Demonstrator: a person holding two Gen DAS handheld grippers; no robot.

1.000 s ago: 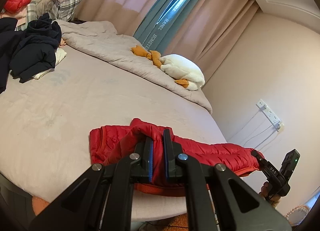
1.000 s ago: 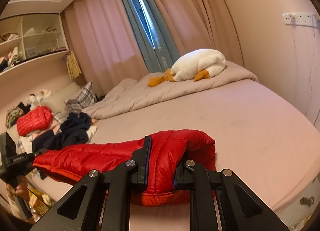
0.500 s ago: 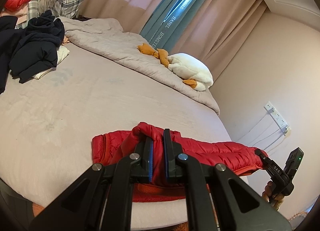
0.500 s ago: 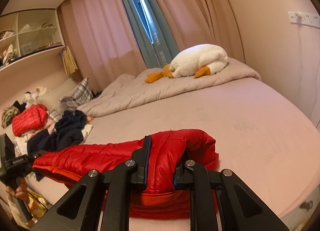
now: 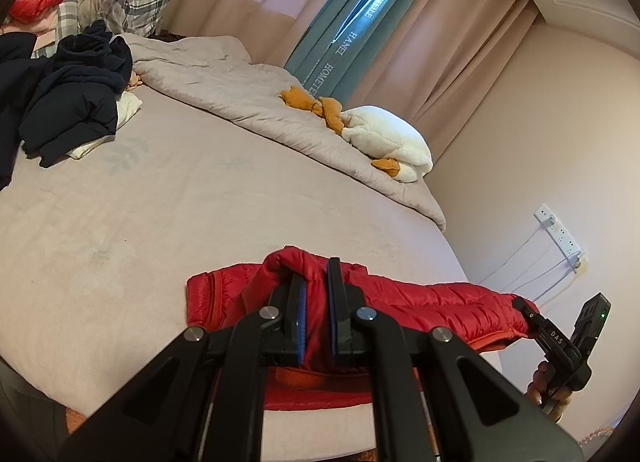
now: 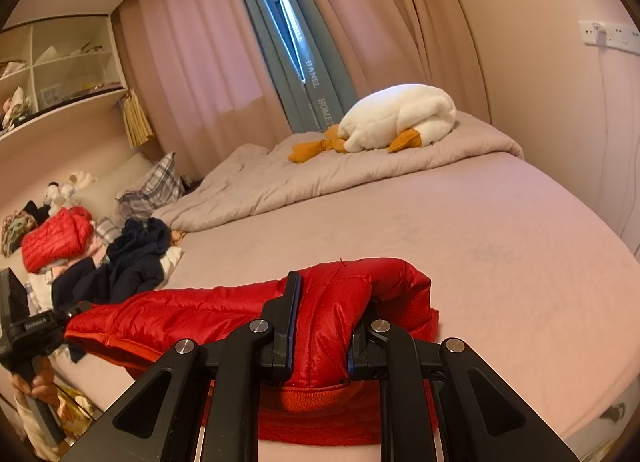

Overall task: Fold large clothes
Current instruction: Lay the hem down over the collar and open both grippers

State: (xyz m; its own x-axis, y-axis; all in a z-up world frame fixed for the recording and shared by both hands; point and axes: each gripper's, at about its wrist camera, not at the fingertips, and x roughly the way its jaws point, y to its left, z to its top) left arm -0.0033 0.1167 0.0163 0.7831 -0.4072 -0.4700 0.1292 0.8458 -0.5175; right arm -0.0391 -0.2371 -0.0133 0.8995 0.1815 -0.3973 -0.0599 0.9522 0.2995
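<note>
Red puffer jacket (image 5: pixel 420 298) is pinched at two spots along one edge: left tool (image 5: pixel 316 314) clenched on a thin fold, right tool (image 6: pixel 320 326) clamped on a thicker padded bunch. Grips are kept well apart so the panel stays taut for folding. Jacket is draped at the bed (image 5: pixel 200 201) edge, 6 o'clock in both views; dark clothes pile (image 5: pixel 72 101) at 10 o'clock.

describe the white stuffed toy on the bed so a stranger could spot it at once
Start at the bed and follow the rumpled grey duvet along its far side, below the curtains. The toy lies on the duvet's end nearest the bare wall: a plump white goose, the only thing with an orange beak and feet.
</note>
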